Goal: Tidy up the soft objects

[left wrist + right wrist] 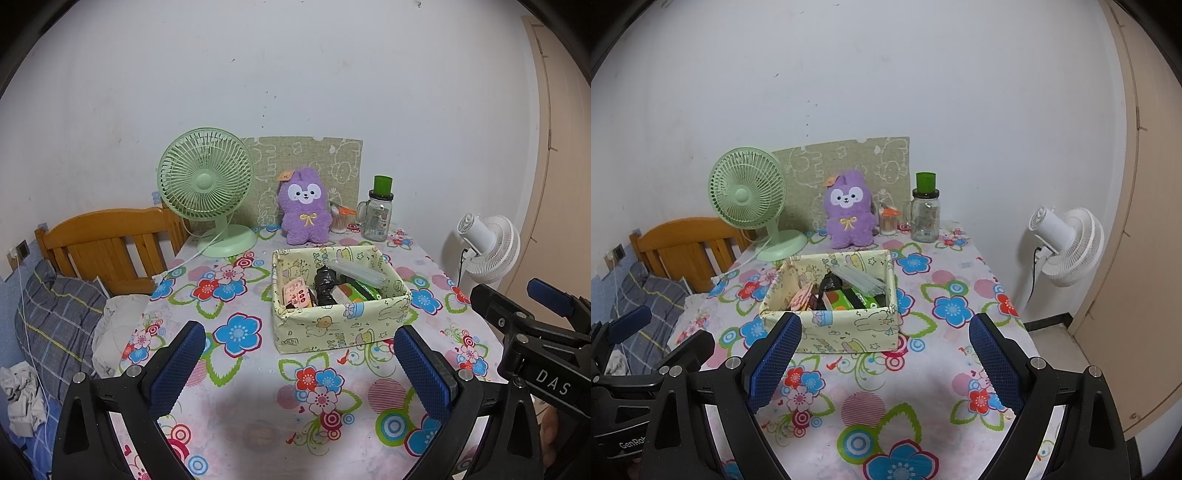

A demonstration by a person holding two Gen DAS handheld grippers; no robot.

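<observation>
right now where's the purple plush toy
The purple plush toy sits upright at the table's far edge by the wall, between the green fan and the glass jar, just behind the yellow fabric box.

"DAS" on right gripper point(546, 295); "GenRob" on left gripper point(631, 328)

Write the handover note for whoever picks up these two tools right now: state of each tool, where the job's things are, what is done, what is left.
Left tool: open, empty, hovering over the tablecloth short of the box.
Right tool: open, empty, beside the left one.
Purple plush bunny: upright at the table's back edge, between the green fan and the glass jar, behind the fabric box.
Box: already holds packets and a black bundle.
Done: nothing grasped.
Left: probably pick up the plush and put it away; no other soft item stands out on the table.
</observation>
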